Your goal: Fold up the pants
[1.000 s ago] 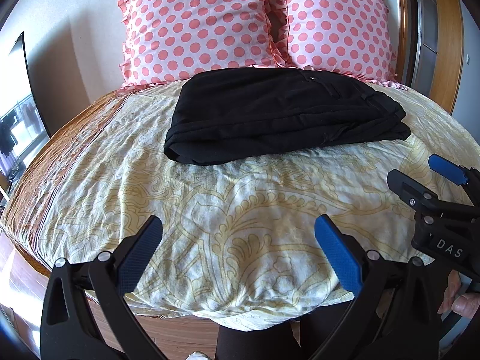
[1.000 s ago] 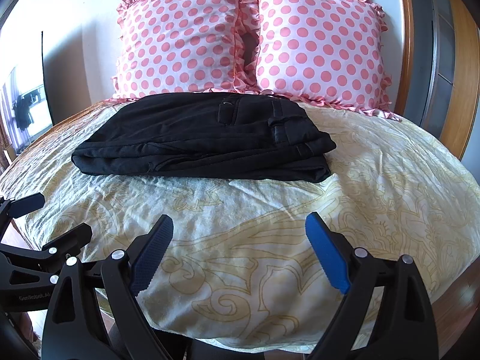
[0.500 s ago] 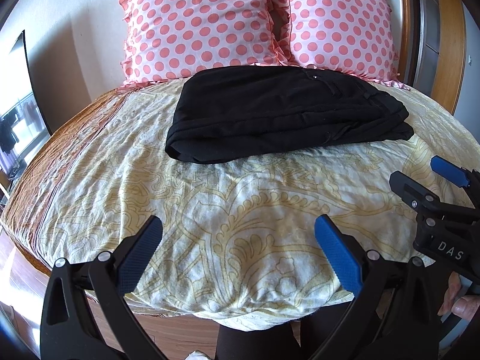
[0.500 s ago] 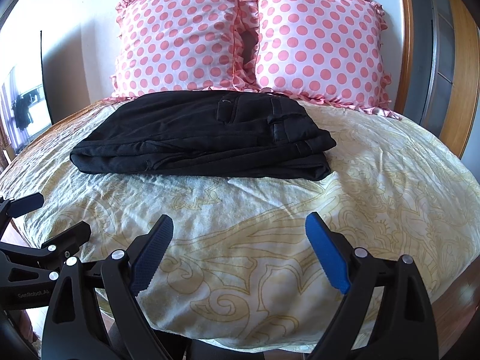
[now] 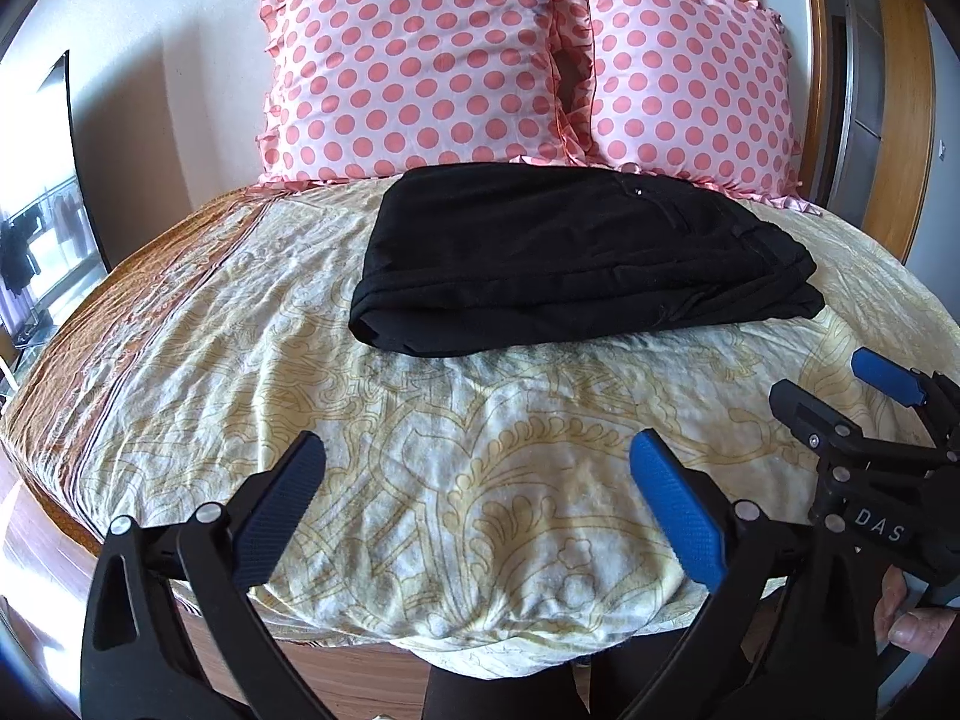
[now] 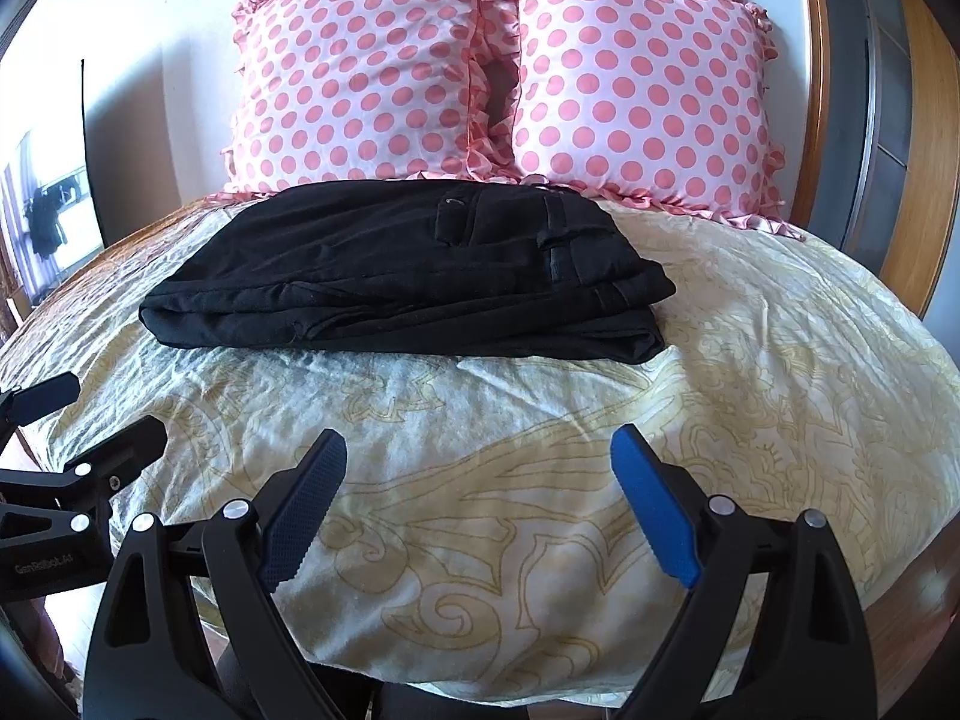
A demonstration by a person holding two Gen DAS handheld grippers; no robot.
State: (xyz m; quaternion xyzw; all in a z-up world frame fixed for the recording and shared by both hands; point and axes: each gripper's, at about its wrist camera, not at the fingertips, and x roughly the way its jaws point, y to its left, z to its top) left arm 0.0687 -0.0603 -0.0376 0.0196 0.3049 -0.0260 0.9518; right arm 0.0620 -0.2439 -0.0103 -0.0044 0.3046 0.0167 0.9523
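Nothing much has shifted; both my grippers still hover spread wide and empty. Folded black pants (image 5: 576,264) lie well ahead of my left gripper (image 5: 480,498) and right gripper (image 6: 480,492), long axis crosswise, near the pillows (image 6: 498,78). Neither gripper looks clearly nearer; the stack's underside stays hidden.

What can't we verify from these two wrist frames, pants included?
- Pants: the layers under the top fold are hidden by the cloth itself in both views, so the fold count is unclear.
- Far edge of the pants: merges with the pillows in both views.
- Bed: its near edge is covered by the left tongs and, in the right view, the right tongs.
- Hand: cut off by the left view's edge.
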